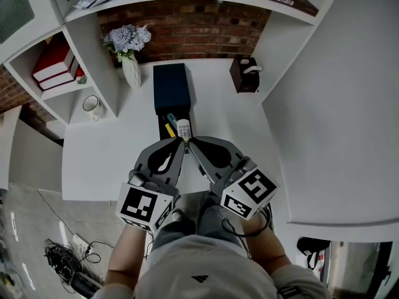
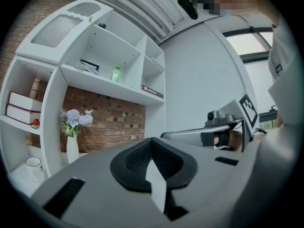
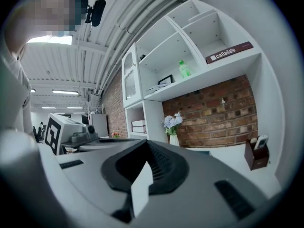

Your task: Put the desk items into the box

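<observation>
Tool on left point(image 1: 179, 144) closed, empty, tool on right point(image 1: 192, 144) closed, empty, tips near dark box point(image 1: 170, 87).

Left gripper point(image 1: 181, 141) and right gripper point(image 1: 189, 144) level, jaws closed.

**Two grey hand-held grippers, pale grey top**

The left gripper point(image 1: 181, 143) and the right gripper point(image 1: 192, 144) share one design: a smooth matte grey shell narrowing to a point, with a teardrop opening lined in black ribbed material. At the rear of each sits a white block printed with black square markers, the left marker cube point(image 1: 144, 205) and the right marker cube point(image 1: 249, 194). A thin black cable point(image 1: 225, 224) curls under the right one. Behind the grippers, the person wears a light grey top point(image 1: 187, 266) with a small dark logo point(image 1: 199, 279).
</observation>
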Demonstrator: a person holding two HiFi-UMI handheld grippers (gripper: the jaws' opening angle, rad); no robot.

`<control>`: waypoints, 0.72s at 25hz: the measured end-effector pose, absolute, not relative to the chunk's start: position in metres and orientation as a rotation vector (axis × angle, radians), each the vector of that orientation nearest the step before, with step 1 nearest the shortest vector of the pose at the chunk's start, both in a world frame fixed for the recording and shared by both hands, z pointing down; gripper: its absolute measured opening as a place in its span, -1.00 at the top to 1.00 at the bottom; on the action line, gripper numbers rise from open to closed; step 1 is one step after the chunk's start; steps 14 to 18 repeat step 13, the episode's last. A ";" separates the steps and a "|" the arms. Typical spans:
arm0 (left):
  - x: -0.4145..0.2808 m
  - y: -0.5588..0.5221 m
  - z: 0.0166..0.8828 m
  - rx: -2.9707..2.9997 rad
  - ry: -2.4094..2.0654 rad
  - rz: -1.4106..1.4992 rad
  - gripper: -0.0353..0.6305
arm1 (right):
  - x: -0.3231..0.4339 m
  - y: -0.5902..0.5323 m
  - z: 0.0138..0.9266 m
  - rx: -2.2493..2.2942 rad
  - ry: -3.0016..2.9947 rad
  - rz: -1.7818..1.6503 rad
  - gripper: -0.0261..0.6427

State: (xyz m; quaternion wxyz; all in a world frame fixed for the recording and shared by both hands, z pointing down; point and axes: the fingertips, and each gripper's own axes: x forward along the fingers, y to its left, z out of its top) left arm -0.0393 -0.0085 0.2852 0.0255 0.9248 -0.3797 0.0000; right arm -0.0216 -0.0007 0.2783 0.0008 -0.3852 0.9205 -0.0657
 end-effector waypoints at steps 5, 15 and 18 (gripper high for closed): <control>-0.038 -0.008 0.285 2.855 -1.171 -0.002 0.86 | -0.021 0.000 0.280 -1.206 2.898 -0.213 0.90; -0.039 -0.006 0.286 2.855 -1.172 -0.008 0.86 | -0.024 0.001 0.280 -1.199 2.900 -0.214 0.90; -0.039 -0.006 0.286 2.855 -1.172 -0.008 0.86 | -0.024 0.001 0.280 -1.199 2.900 -0.214 0.90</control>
